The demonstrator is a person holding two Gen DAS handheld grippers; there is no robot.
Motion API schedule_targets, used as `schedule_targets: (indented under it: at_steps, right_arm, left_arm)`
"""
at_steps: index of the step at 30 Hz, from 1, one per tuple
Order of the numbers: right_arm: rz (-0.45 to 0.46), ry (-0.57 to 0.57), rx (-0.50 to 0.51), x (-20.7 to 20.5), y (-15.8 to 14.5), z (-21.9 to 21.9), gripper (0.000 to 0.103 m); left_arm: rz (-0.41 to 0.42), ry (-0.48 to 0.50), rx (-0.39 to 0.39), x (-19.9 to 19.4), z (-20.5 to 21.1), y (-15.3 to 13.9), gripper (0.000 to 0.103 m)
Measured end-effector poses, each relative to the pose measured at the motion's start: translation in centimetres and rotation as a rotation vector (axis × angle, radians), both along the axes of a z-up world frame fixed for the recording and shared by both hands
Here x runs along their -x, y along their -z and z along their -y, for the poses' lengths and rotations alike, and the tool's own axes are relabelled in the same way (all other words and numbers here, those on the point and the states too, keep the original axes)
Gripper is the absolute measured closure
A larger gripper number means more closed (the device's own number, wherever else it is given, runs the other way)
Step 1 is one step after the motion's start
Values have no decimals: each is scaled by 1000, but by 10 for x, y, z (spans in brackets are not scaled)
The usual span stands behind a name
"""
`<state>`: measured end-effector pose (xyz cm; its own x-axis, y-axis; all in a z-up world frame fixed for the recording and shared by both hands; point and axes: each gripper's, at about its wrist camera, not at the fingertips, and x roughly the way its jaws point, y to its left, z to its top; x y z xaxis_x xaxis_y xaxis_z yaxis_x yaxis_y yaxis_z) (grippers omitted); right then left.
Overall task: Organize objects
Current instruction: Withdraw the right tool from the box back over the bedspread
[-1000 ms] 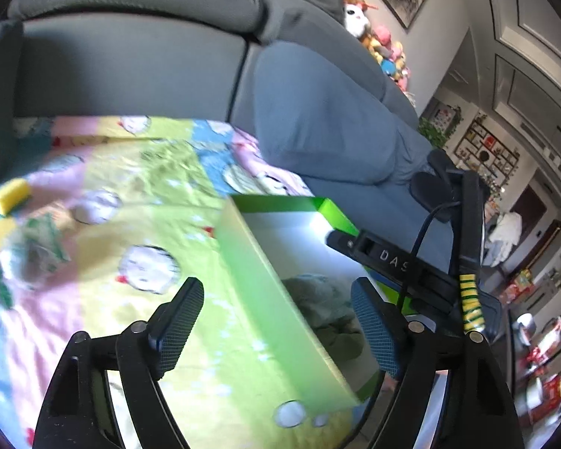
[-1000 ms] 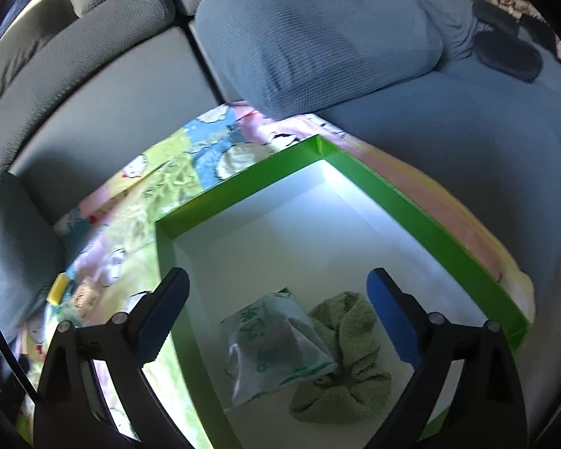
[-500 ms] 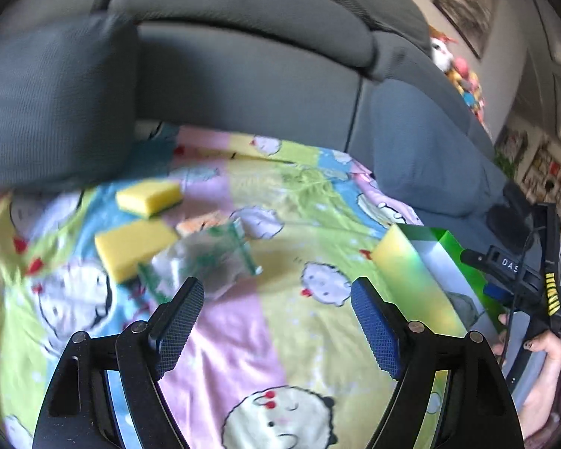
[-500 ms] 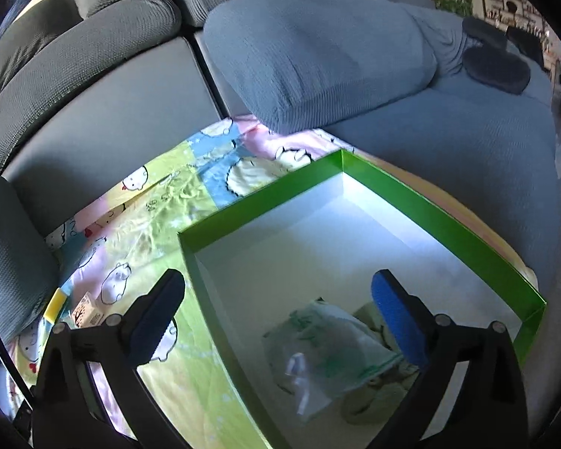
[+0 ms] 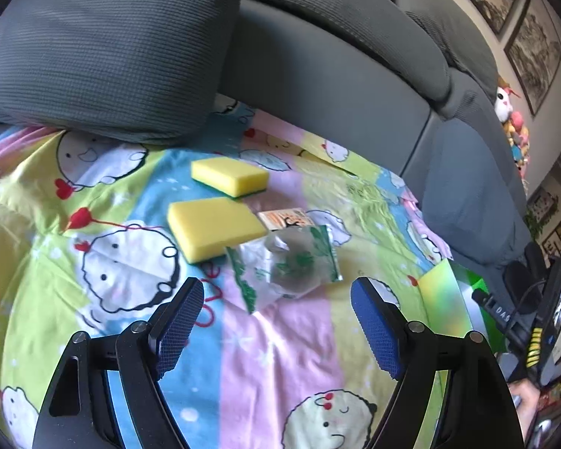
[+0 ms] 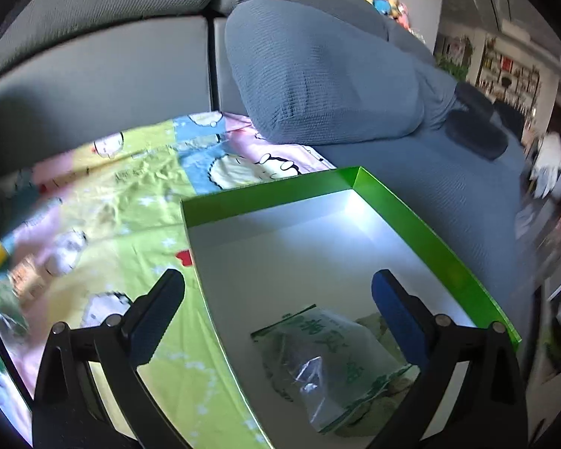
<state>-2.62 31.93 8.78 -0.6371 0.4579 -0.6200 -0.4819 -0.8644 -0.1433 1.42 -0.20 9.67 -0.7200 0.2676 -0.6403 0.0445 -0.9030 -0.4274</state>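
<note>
- Since a second ago, our left tool [image 5: 275, 312] swung from the box [image 6: 422, 232] to the plastic packet [image 5: 284, 262]; jaws spread.
- Packet: light, crinkly, slippery; we would pinch its flat edge.
- Right tool [image 6: 276, 301]: spread, empty.

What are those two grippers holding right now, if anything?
Nothing. The left gripper is open above the clear plastic packet; the right gripper is open over the green box.

Yellow sponges [image 5: 215, 226], green box [image 6: 430, 239]

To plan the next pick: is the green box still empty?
No, the green box already holds a clear printed bag lying on a green cloth.
</note>
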Motion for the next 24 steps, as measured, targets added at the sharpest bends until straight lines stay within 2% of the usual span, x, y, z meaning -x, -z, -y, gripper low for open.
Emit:
schedule_targets:
  at_steps: [4,9,20,24]
  right_arm:
    - [40,-7,-48,0,4,7,5]
    - [28,-68,-117,-3,1,27,6]
    - [43,-193,-293,-16,3,70,6]
    - [47,-215,-302,-20,2,73,6]
  left_arm:
    - [22,-6,-51,2,9,3,22]
    - [55,-5,-78,6,11,8,22]
    - [81,25,-36,9,1,10,22]
    - [88,26,-31,8,1,10,22]
